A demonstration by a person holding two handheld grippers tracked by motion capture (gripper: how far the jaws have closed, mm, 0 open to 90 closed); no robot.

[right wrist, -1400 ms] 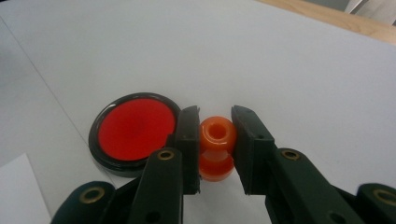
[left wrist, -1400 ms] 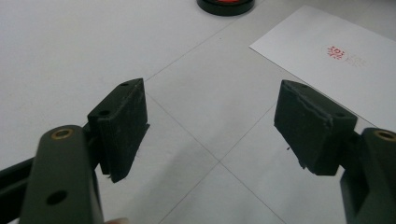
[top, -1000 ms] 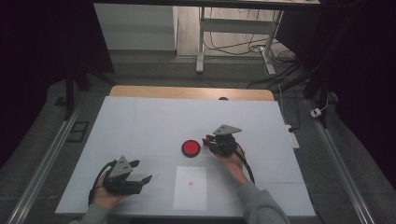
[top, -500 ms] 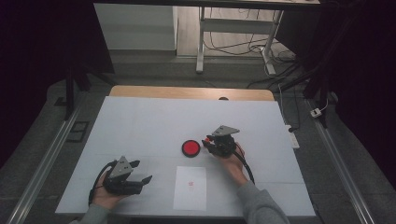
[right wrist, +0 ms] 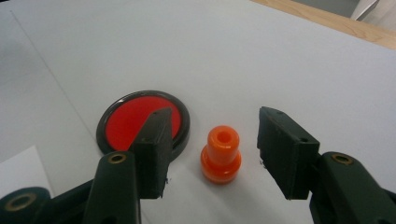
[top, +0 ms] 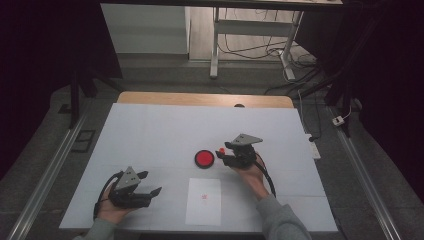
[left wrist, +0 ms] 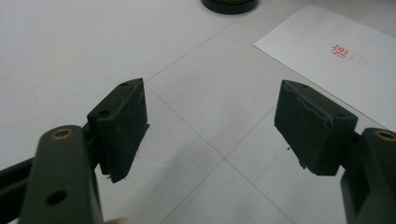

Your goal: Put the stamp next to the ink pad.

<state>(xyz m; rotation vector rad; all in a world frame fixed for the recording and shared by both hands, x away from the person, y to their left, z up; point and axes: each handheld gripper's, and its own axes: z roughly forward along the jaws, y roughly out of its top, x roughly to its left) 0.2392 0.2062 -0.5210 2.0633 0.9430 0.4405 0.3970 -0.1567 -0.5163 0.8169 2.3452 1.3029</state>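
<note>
A small orange stamp [right wrist: 221,155] stands upright on the white table between the jaws of my right gripper [right wrist: 212,154]. The jaws have just been opening and no pad touches the stamp. The stamp [top: 221,150] also appears as a small orange dot by the right gripper [top: 226,154] in the high view. Just left of it lies a round red ink pad [right wrist: 143,121] in a black rim, also visible as the red ink pad [top: 204,158] from above. My left gripper [left wrist: 210,130] rests open near the table's front left, as the left gripper [top: 150,182] from above, with nothing between its fingers.
A white sheet of paper [top: 204,200] with a small red stamped mark [left wrist: 339,50] lies at the front middle of the white table [top: 150,130]. A wooden strip [top: 200,99] runs along the far edge. Beyond it are table legs and cables on the floor.
The right gripper's jaws have opened and let go of the orange stamp, which now stands free. Both hands have stayed about where they were.
</note>
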